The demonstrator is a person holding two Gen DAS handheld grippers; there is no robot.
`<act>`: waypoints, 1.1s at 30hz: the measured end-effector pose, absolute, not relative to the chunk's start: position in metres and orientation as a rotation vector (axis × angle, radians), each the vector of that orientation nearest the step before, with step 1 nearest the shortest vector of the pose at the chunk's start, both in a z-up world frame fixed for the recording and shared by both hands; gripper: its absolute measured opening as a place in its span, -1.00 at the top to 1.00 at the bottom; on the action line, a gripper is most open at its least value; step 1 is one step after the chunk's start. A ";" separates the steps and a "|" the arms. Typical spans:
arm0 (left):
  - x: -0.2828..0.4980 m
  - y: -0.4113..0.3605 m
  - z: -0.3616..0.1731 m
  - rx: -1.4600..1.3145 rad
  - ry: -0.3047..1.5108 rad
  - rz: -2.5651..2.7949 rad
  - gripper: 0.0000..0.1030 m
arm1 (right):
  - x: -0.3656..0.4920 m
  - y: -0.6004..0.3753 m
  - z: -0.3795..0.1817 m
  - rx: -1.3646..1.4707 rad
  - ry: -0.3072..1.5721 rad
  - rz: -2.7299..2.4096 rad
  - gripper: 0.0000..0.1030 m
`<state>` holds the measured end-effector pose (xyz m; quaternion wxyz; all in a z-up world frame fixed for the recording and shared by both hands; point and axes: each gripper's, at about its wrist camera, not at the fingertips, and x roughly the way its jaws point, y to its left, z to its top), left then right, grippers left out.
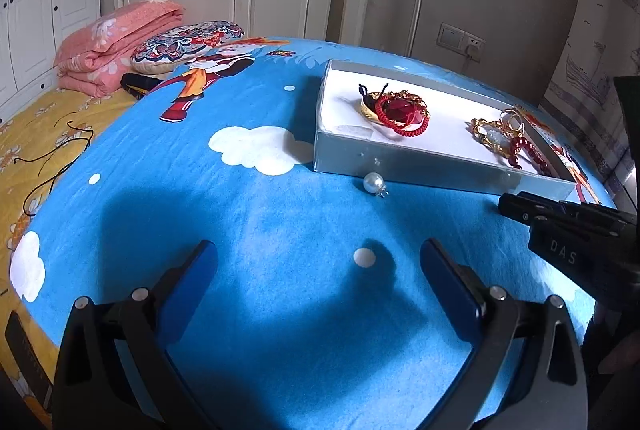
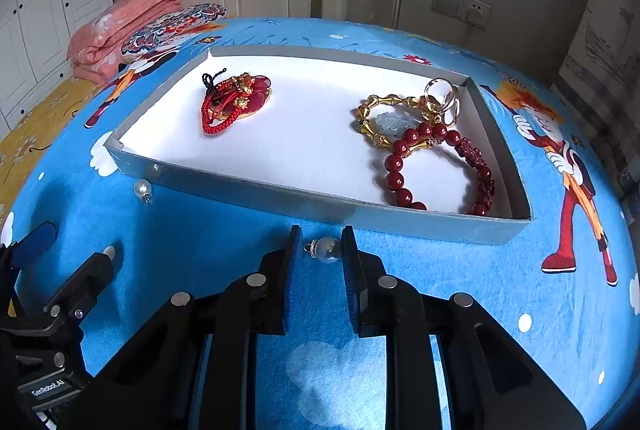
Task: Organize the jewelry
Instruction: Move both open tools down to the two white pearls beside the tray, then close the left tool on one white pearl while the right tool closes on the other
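Observation:
A grey box with a white floor [image 2: 248, 190] [image 1: 420, 166] sits on a blue cartoon cloth. It holds a red cord pendant [image 2: 236, 102] [image 1: 400, 108] at its left and a gold chain [image 2: 380, 126] and red bead bracelet [image 2: 436, 166] [image 1: 520, 150] at its right. One pearl earring [image 2: 326, 249] lies just outside the box's near wall, between my right gripper's [image 2: 320, 254] fingers, which stand narrowly apart around it. A second pearl earring [image 1: 374, 183] [image 2: 143, 189] lies by the box's left near wall. My left gripper [image 1: 320, 262] is open and empty above the cloth.
The cloth covers a round table [image 1: 240, 230]. Behind it is a bed with a yellow sheet [image 1: 48, 134], a folded pink quilt [image 1: 116, 46] and a patterned pillow [image 1: 188, 42]. A black cord [image 1: 52, 158] lies on the sheet.

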<state>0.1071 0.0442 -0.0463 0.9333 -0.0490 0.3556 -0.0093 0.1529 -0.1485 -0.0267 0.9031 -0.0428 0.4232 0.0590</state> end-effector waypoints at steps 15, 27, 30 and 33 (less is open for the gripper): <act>0.155 0.011 -0.035 -0.020 0.800 -0.018 -0.38 | 0.132 -0.163 -0.020 -0.032 0.811 0.159 0.63; 0.175 0.008 -0.038 -0.027 0.867 -0.025 -0.28 | 0.129 -0.172 -0.017 0.032 0.795 0.208 0.62; 0.180 0.004 -0.039 -0.006 0.882 -0.024 -0.24 | 0.128 -0.173 -0.017 0.040 0.791 0.218 0.62; 0.185 0.002 -0.041 0.007 0.893 -0.016 -0.08 | 0.128 -0.174 -0.017 0.048 0.789 0.226 0.62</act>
